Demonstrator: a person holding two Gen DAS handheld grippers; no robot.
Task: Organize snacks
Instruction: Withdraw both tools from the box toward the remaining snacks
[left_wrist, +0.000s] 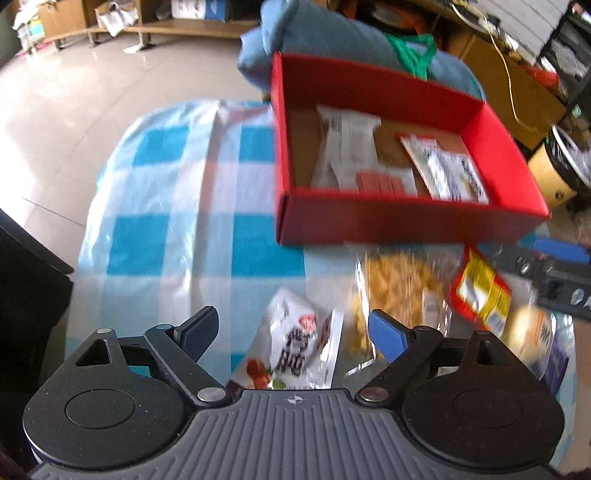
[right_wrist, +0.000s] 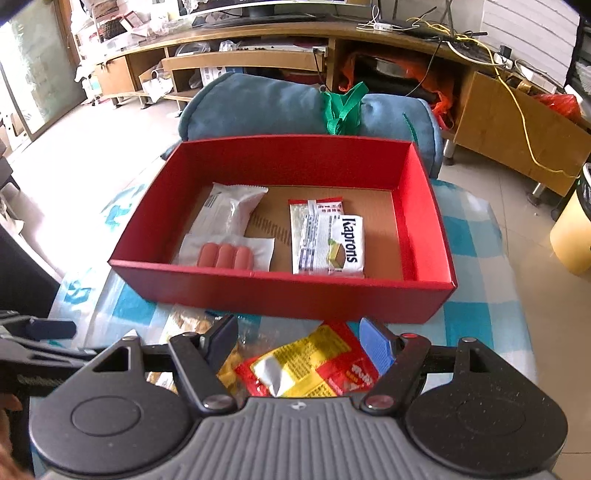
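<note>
Left wrist view: the left gripper (left_wrist: 291, 332) points steeply down at a blue-checked cloth (left_wrist: 173, 206), its jaws spread wide with nothing pinched. Under the gap, at 6 o'clock in the frame, lies a white packet (left_wrist: 295, 347) with dark lettering. At 4 o'clock sit a clear bag (left_wrist: 399, 288) of golden snacks and a red-yellow packet (left_wrist: 480, 291). A red box (left_wrist: 399, 221) stands at 1 o'clock, holding pale packets that blur too much to read. The right gripper (left_wrist: 554, 273) enters at 3 o'clock.

Right wrist view: the right gripper (right_wrist: 299, 343) hangs over the red-yellow packet (right_wrist: 310, 365), jaws about half spread, one on each side of it; whether the pads touch it I cannot tell. The clear bag (right_wrist: 188, 321) lies at 8 o'clock. The red box (right_wrist: 280, 291) fills the centre. Inside, at its 9 o'clock, are a white wrapper (right_wrist: 229, 210) and a sausage pack (right_wrist: 225, 254); at its centre, a Kaprons pack (right_wrist: 332, 243) lies on a red-edged sachet (right_wrist: 314, 206). The left gripper (right_wrist: 37, 336) shows at 8 o'clock.
</note>
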